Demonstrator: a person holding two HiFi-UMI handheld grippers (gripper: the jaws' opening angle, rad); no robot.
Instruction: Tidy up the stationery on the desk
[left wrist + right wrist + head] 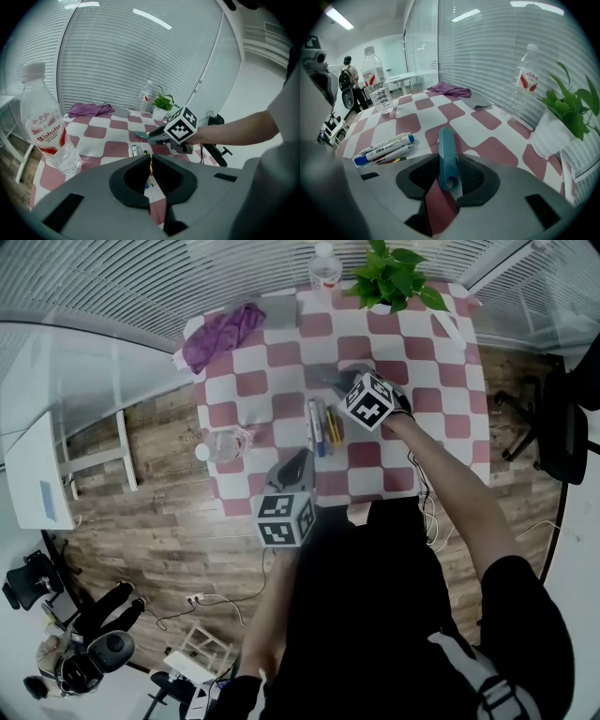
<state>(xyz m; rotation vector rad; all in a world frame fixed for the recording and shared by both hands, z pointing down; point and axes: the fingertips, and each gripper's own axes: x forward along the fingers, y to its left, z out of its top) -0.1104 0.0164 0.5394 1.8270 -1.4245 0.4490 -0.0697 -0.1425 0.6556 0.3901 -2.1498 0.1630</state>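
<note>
My right gripper is shut on a teal cutter, which points away from me over the red-and-white checked table. The left gripper view shows the cutter's tip sticking out of that right gripper. A bundle of markers and pencils lies just left of it, also seen as markers. My left gripper hangs at the table's near edge with its jaws shut. A thin yellow striped line shows in their slit; I cannot tell if it is held.
A water bottle lies near the front left. A second bottle and a potted plant stand at the back. A purple cloth and a grey flat item lie at the back left. An office chair stands to the right.
</note>
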